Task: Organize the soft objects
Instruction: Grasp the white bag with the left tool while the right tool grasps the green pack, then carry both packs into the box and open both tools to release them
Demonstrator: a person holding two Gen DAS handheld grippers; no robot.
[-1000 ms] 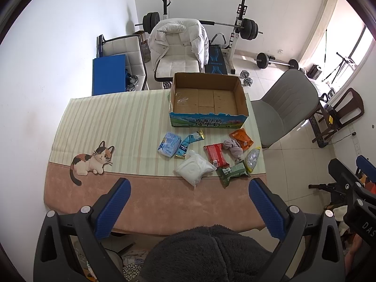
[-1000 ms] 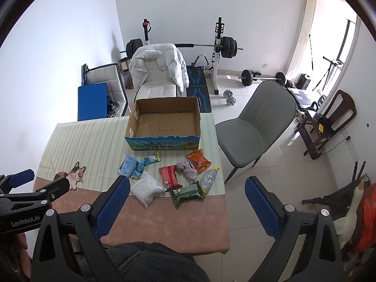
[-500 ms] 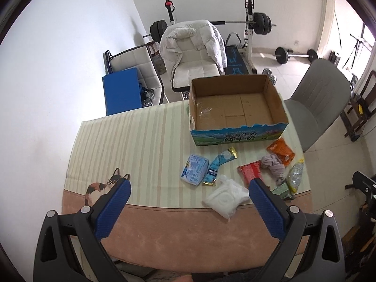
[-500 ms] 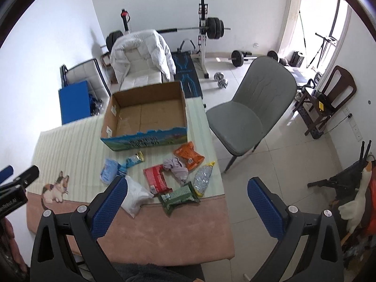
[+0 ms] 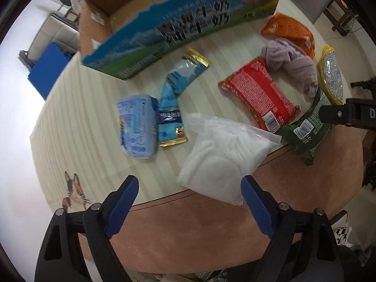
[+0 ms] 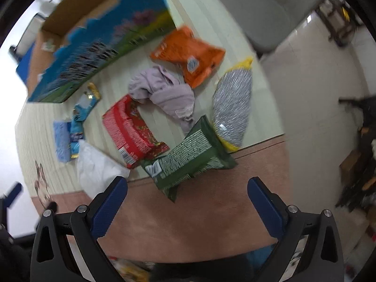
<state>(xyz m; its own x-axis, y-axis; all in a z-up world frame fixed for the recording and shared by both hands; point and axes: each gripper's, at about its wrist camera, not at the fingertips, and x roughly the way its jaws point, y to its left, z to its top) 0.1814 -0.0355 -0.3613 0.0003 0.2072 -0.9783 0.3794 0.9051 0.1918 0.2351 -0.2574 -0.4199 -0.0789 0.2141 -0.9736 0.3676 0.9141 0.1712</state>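
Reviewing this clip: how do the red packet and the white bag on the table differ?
The red packet is opaque, printed and flat with a barcode; the white bag is clear plastic over plain white padding, and puffier. The white bag lies nearest the left gripper, just ahead of its open fingers; the red packet lies farther back, partly under the lilac cloth. Both lie loose outside the cardboard box.

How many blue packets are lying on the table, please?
2: a pale blue pack left of the white bag, and a blue-and-gold pouch touching its right side, before the cardboard box.
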